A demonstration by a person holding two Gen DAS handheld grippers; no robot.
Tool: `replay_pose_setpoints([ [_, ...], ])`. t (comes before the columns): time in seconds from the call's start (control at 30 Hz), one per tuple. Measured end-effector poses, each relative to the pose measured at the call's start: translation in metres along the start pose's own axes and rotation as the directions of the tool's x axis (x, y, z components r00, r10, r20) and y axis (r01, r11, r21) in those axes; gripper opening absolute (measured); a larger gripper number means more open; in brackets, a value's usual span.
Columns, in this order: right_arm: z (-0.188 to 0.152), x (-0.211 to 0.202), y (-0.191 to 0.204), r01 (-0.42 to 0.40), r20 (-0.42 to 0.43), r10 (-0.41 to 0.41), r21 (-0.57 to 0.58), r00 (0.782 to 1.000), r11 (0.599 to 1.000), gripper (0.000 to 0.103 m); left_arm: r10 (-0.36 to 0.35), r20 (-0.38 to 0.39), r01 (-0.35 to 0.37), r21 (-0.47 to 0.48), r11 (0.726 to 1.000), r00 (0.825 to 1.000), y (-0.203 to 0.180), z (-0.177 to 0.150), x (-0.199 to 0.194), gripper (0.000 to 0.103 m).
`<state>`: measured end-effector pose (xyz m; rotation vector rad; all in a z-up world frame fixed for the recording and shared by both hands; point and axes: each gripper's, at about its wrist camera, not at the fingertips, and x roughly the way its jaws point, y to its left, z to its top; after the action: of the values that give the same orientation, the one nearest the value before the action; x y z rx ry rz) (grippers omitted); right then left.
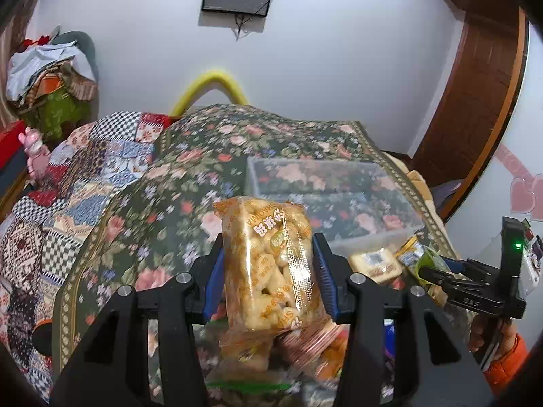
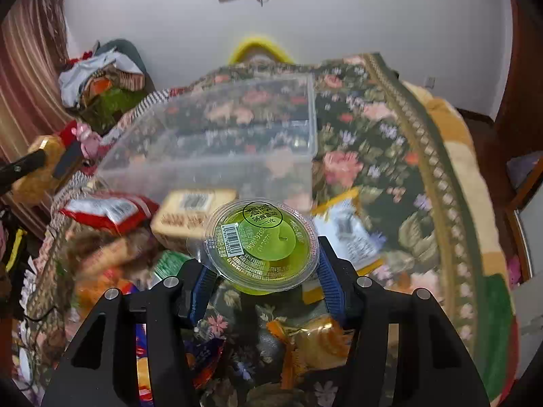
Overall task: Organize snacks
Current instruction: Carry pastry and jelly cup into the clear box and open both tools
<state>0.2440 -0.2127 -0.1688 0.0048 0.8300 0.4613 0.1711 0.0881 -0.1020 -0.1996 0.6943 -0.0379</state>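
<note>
My left gripper is shut on a clear packet of golden puffed snack, held upright above the floral cloth. Just beyond it stands a clear plastic bin. My right gripper is shut on a round green jelly cup with a barcode on its lid, held a little above the pile of snacks. The same clear plastic bin lies straight ahead of the cup. In the left wrist view the right gripper shows at the right edge with the green cup in its fingers.
Several loose snacks lie in front of the bin: a red-and-white packet, a tan boxed snack, a blue-and-yellow sachet, a gold-wrapped piece. A floral cloth covers the table. A pile of clothes sits back left.
</note>
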Motion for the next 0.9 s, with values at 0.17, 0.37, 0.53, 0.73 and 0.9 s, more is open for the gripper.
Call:
replay_pose_setpoints([
  [0.17,0.024,-0.021,0.003,-0.002,0.084,0.002,-0.007,0.996,1.000,0.052,-0.021,0.014,0.021,0.017,1.000,1.000,-0.015,0.018,0.009,0.048],
  [0.37,0.054,-0.027,0.011,-0.002,0.159,0.007,-0.030,0.987,1.000,0.052,-0.032,0.016,0.032,0.037,0.999,0.999,-0.029,0.040,0.027,0.048],
  [0.53,0.072,-0.015,0.017,-0.003,0.174,0.012,-0.049,0.985,0.999,0.052,-0.021,0.005,0.021,0.058,0.998,1.000,-0.039,0.053,0.047,0.048],
  [0.73,0.080,0.013,0.025,-0.009,0.129,0.019,-0.076,0.991,0.997,0.052,-0.008,-0.067,0.012,0.055,0.998,0.998,-0.043,0.060,0.082,0.048],
  [0.9,0.079,0.037,0.025,-0.019,0.071,0.025,-0.082,0.997,0.996,0.052,0.014,-0.133,-0.003,0.082,0.997,0.991,-0.047,0.058,0.110,0.048],
])
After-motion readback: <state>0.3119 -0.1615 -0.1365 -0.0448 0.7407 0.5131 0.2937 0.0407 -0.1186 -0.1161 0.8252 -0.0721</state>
